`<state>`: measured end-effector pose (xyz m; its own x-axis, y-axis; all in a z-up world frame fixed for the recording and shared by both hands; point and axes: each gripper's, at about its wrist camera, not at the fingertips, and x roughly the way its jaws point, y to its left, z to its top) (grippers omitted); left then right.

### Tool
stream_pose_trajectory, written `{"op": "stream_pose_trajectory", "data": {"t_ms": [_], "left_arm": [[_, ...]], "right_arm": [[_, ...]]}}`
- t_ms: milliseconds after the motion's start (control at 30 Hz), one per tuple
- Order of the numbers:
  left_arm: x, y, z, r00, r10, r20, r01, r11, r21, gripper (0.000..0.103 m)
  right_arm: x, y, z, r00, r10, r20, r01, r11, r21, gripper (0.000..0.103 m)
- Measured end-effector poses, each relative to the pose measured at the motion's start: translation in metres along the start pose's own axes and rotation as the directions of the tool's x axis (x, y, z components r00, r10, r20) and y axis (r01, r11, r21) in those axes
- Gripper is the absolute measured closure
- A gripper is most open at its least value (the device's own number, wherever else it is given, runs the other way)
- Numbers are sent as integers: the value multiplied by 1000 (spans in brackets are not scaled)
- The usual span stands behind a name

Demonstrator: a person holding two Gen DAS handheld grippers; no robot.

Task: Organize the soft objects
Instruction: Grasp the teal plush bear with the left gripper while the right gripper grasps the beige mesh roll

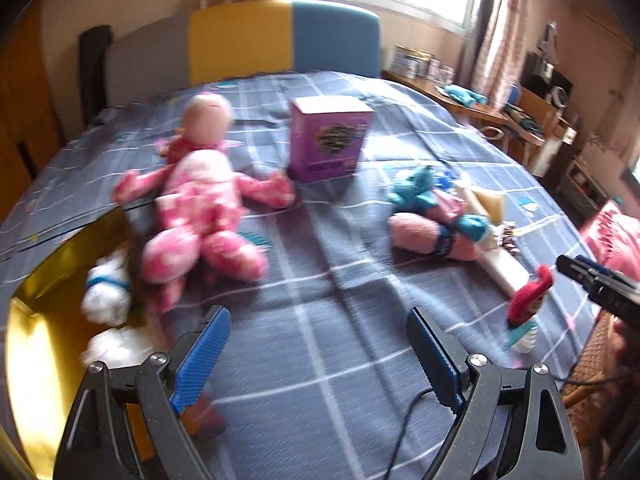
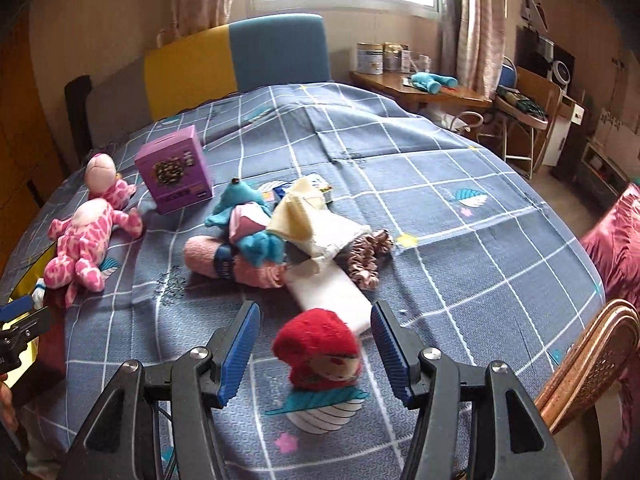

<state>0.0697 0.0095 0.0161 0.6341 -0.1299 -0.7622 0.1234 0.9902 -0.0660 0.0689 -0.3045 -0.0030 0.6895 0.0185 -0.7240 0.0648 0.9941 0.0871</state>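
Note:
On the blue checked bed (image 1: 320,264) lie a pink spotted doll (image 1: 200,200) (image 2: 84,248), a blue plush (image 1: 416,192) (image 2: 244,216) on a pink yarn roll (image 2: 208,256), and a small red-haired doll (image 1: 528,300) (image 2: 320,352). My left gripper (image 1: 317,314) hangs open over bare sheet, with nothing between its fingers. My right gripper (image 2: 316,308) is open with the red-haired doll between its fingers, and there is a gap on both sides. A gold box (image 1: 32,360) at the bed's left edge holds white plush toys (image 1: 106,292).
A purple carton (image 1: 328,140) (image 2: 174,168) stands upright mid-bed. A white flat packet (image 2: 332,296), cream cloth (image 2: 296,212) and a scrunchie (image 2: 366,256) lie by the blue plush. A wooden chair back (image 2: 592,360) and pink pillow (image 2: 616,248) are at the right.

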Motion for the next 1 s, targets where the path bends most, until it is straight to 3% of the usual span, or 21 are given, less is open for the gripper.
{"op": "stream_pose_trajectory", "data": {"t_ms": [133,367,533,733,833,933,1000], "left_arm": [[22,-21,19,997,-72,-37,72,997,1,16],[63,-61,60,980,-182,-77,181,983,-21,40],[101,-88,88,970,-217,-110,215,976,-28,39],[151,-109,114,954,-243,-173,227,968,-108,24],[170,-117,121,954,-234,-186,210,968,-140,24],[192,-127,126,941,-257,-219,220,959,-179,24],[204,-132,128,941,-246,-231,207,962,-181,34]], "right_arm": [[3,-12,-1,1000,15,-8,-14,999,39,44],[9,-26,0,993,120,-15,-117,985,128,43],[9,-31,-1,985,171,-7,-168,974,154,41],[11,-32,-1,978,208,-7,-205,965,161,41],[11,-35,-1,974,225,2,-222,959,179,41],[12,-38,-2,972,236,2,-232,953,194,40],[12,-39,-2,971,240,1,-235,951,199,40]]}}
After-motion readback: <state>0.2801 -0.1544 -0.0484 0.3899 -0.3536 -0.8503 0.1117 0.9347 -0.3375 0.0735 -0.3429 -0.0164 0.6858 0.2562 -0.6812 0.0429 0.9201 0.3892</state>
